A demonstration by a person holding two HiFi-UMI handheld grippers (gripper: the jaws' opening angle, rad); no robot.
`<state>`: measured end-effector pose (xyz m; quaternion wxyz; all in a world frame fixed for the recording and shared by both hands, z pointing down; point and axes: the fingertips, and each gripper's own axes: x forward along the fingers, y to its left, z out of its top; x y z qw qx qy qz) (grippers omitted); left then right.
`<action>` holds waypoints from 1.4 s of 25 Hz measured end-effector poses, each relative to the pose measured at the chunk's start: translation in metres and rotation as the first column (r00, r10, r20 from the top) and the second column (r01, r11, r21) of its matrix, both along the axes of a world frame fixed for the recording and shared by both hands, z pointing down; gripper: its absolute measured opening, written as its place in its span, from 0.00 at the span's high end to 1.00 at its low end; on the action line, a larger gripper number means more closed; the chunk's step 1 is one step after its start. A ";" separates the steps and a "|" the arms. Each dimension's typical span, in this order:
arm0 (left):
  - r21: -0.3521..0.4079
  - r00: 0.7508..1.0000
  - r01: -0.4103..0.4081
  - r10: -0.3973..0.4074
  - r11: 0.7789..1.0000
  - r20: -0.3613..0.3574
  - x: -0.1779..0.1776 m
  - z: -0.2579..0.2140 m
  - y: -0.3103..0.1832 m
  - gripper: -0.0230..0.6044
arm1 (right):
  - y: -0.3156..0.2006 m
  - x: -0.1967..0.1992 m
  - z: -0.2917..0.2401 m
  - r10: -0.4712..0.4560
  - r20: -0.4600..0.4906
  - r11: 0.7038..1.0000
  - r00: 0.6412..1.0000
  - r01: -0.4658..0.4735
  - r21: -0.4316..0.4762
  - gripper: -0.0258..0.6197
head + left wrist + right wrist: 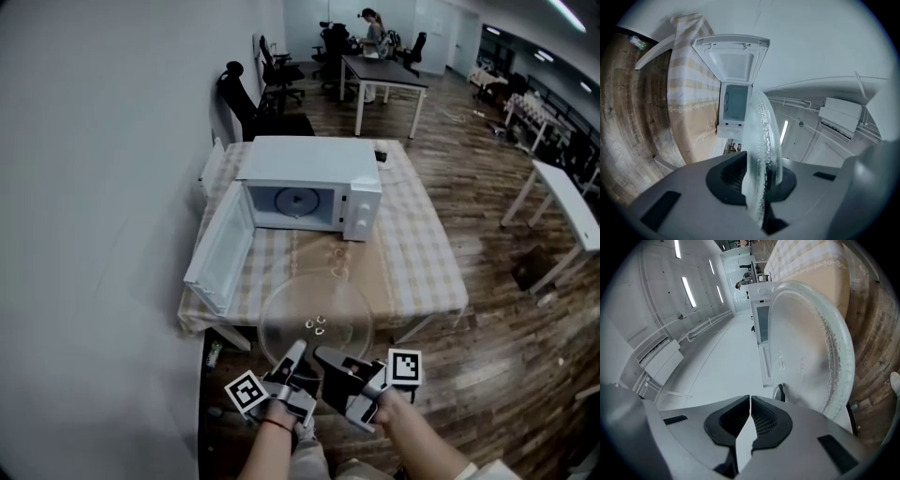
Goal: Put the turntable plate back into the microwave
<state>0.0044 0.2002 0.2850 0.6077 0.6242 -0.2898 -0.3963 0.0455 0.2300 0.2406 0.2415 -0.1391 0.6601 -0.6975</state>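
A clear glass turntable plate [316,322] hangs level in the air over the table's near edge. My left gripper [298,350] is shut on its near rim, and in the left gripper view the plate [761,136] stands edge-on between the pads. My right gripper [325,355] is shut with nothing in it, just beside the left one at the plate's near edge; its own view has the plate [811,348] off to the right of the closed jaws [749,404]. The white microwave [309,192] sits at the back of the table with its door [220,248] swung open to the left.
The table [422,262] has a checked cloth and a grey wall on its left. Black office chairs [253,103] stand behind it. A dark desk [380,75] with a person at it is far back, and a white table [567,202] at the right. A small bottle [214,353] lies on the floor.
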 end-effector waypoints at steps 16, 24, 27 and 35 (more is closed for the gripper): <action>-0.017 0.998 -0.057 0.056 0.998 -0.029 -0.027 0.015 -0.084 0.93 | -0.077 -0.028 0.012 0.056 -0.032 0.998 0.998 -0.057 -0.017 0.91; -0.014 0.997 -0.049 0.048 0.999 -0.053 -0.032 0.017 -0.103 0.93 | -0.093 -0.030 0.013 0.063 -0.055 0.998 0.997 -0.063 -0.013 0.91; -0.009 0.998 -0.039 0.038 0.999 -0.050 -0.032 0.017 -0.114 0.93 | -0.103 -0.027 0.014 0.050 -0.064 0.999 0.997 -0.050 -0.004 0.91; -0.009 0.999 0.002 -0.002 1.000 -0.040 -0.029 0.028 -0.163 0.93 | -0.144 -0.022 0.028 -0.011 -0.064 1.000 0.998 0.009 -0.021 0.91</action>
